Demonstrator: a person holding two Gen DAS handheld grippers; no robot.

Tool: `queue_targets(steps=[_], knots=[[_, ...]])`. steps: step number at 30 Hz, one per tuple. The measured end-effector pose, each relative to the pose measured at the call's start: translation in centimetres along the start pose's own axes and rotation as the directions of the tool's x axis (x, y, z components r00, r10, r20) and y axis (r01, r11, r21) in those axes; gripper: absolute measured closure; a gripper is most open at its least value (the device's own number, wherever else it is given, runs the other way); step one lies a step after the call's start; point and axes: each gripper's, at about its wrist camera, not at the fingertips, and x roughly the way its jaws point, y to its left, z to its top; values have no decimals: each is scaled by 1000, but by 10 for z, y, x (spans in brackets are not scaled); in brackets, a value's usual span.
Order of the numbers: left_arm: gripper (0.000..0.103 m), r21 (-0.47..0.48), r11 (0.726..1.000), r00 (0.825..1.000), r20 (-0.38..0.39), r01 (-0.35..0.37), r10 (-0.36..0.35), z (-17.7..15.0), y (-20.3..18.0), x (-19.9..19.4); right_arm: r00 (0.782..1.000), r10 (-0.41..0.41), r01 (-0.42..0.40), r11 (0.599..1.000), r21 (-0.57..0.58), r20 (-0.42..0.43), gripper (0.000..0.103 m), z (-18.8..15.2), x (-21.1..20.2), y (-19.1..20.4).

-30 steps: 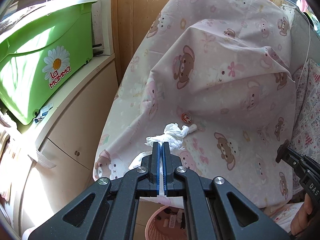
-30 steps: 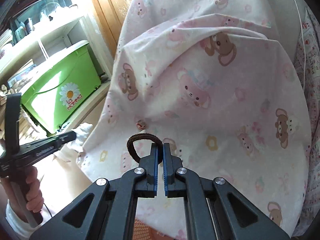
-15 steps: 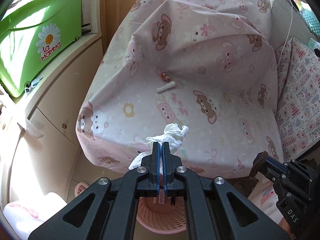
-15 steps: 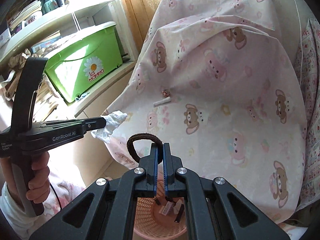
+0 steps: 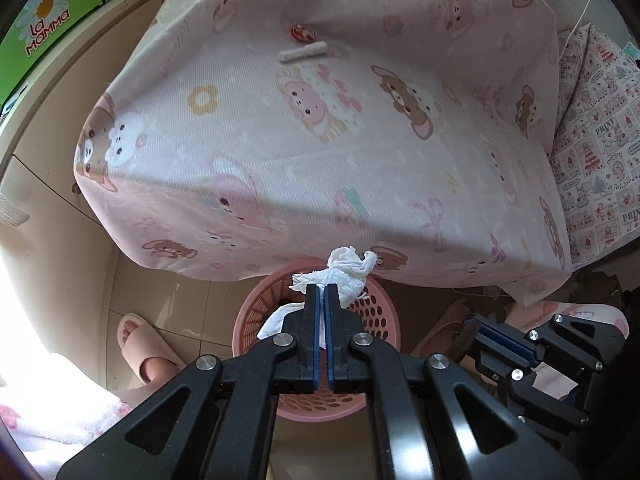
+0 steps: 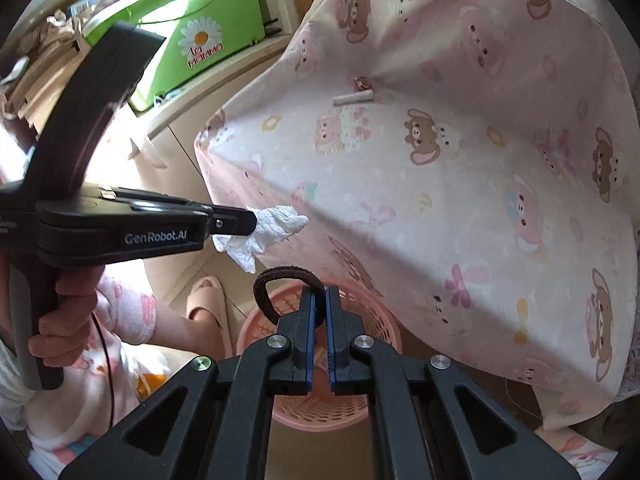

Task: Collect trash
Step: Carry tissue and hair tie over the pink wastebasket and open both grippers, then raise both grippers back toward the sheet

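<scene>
The pink basket [image 5: 376, 320] stands on the floor just below the near edge of the bed [image 5: 320, 140], and both things I carry hang over its open top. It looks like thin, perforated plastic, light enough to tip if I knock its rim, so I judge it best to let go from above rather than push in.

My left gripper [image 5: 321, 292] has its fingers pressed together on a white tissue [image 5: 344, 274]. It is crumpled, soft and nearly weightless; it may cling to the pads when I let go, I think, and a pinch anywhere on the wad holds it.

My right gripper [image 6: 320, 300] pinches a dark brown hair tie [image 6: 280, 284], a fuzzy loop standing up to the left of the fingers. It is limp and stretchy, held by one side of the band.

Farther back on the bed, well apart from the near edge, lie a small white roll [image 5: 304, 53] and just behind it a round red-and-white wrapper [image 5: 303, 32], both light and easily pinched across the middle.
</scene>
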Motion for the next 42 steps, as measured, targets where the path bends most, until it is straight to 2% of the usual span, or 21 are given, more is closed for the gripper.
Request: queue_targets(steps=[7, 16, 24, 31, 33, 36, 40, 42], knots=[[101, -66, 998, 990, -139, -26, 17, -9, 12, 44, 990, -51, 44, 997, -56, -132, 98, -17, 44, 14], [101, -170, 985, 949, -315, -40, -16, -24, 30, 97, 958, -72, 67, 997, -25, -279, 98, -34, 99, 8], [101, -184, 980, 919, -393, -71, -8, -32, 34, 122, 945, -74, 79, 997, 1, -318, 98, -35, 111, -2], [100, -171, 982, 916, -401, -83, 7, -32, 29, 127, 942, -80, 91, 996, 19, -326, 95, -33, 112, -6], [87, -174, 981, 918, -398, -86, 10, -32, 31, 126, 940, -85, 97, 995, 20, -331, 91, -35, 113, -5], [71, -170, 979, 924, -380, -112, 40, -31, 32, 120, 942, -91, 105, 994, 26, -324, 77, -36, 112, -5], [58, -140, 979, 942, -322, -148, 96, -25, 31, 105, 947, -86, 106, 993, 46, -309, 59, -35, 108, -7], [53, -122, 979, 951, -283, -165, 125, -21, 29, 96, 951, -91, 112, 992, 53, -295, 55, -33, 104, -8]])
